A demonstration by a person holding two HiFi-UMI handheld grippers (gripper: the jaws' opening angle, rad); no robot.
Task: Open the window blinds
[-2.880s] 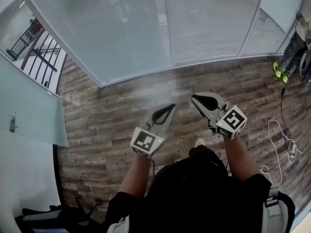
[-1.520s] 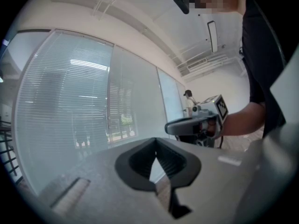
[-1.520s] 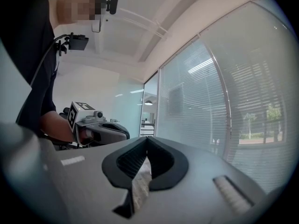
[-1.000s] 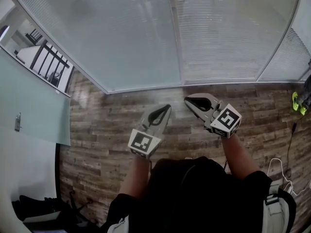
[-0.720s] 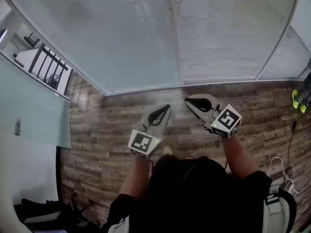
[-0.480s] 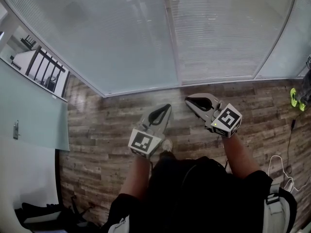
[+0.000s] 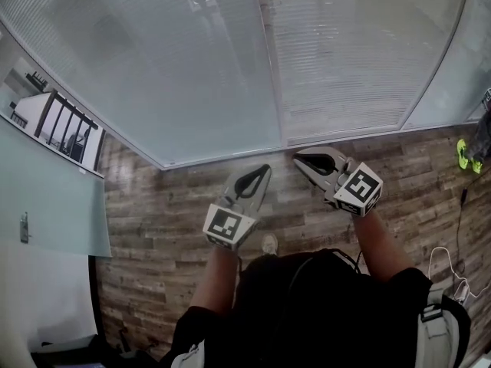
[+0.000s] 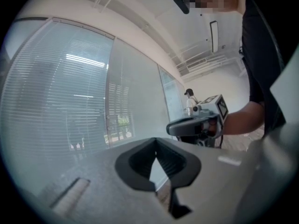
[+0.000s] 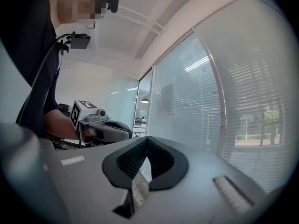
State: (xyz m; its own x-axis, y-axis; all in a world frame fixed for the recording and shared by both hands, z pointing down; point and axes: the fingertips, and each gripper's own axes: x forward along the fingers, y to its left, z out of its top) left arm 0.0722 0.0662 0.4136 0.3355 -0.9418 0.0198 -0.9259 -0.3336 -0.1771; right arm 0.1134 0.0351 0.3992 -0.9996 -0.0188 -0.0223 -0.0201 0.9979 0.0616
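Wood-grain plank floor (image 7: 153, 205) meets glossy glass (image 7: 184, 75) and matt slatted blinds (image 7: 345, 60).

White window blinds (image 7: 345, 60) hang down.
Their thin slats cover the glass right down to the floor.

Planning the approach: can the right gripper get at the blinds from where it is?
Probably not yet. The right gripper is shut and empty, held short of the blinds with a strip of wood floor between them. Nothing blocks the way, but no cord or wand shows in any view.
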